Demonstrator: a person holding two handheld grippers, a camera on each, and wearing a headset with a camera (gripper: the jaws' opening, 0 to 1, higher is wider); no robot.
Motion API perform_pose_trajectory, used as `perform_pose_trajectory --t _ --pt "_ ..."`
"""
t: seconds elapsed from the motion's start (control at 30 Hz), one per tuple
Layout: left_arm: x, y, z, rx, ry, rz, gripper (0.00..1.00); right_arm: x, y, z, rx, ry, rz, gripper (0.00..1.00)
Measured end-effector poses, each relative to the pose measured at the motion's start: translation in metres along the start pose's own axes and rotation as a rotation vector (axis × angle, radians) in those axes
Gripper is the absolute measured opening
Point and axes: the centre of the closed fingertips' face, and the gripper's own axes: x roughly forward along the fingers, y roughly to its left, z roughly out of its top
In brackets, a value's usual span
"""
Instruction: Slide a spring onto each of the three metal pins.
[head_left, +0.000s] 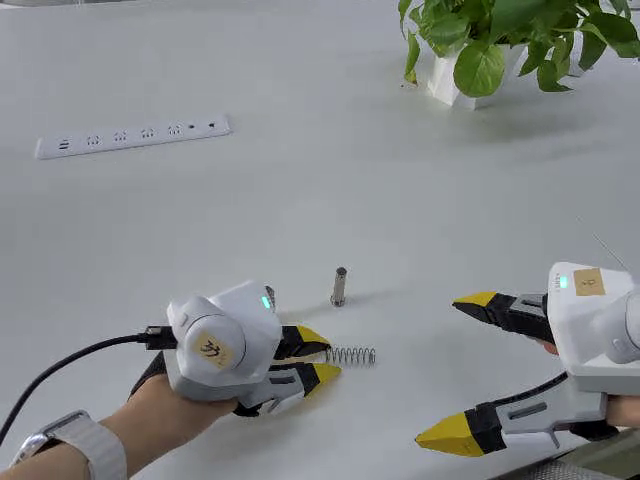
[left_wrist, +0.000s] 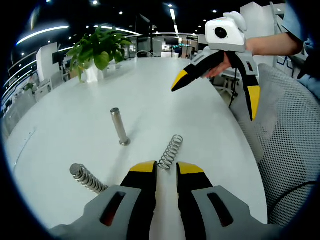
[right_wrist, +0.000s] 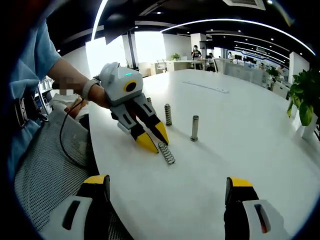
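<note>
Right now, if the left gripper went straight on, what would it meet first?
The loose spring, lying just ahead of the left gripper; whether the tips touch it is unclear.

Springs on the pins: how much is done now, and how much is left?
Done: one pin already carries a spring. In hand: a loose spring lies on the table at the tips of the left gripper, not lifted; the right gripper is open and empty. Left: at least the bare pin, standing without a spring.
</note>
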Motion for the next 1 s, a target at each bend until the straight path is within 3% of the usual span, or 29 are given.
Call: perform_pose_trajectory --t 0.33,0.7,1.0 --pt "-0.003 0.0 -0.001 -0.002 0.003 -0.011 0.08 0.001 0.001 -0.002 0.001 0.007 0.002 0.95" --pt "-0.01 -0.008 -0.003 -0.165 -0.038 -0.018 0.06 0.006 0.007 -0.001 -0.002 0.011 0.015 0.93" --pt "-0.016 -0.004 -0.007 -0.22 -0.058 0.014 0.06 0.009 0.008 0.0 -0.007 0.015 0.026 0.92"
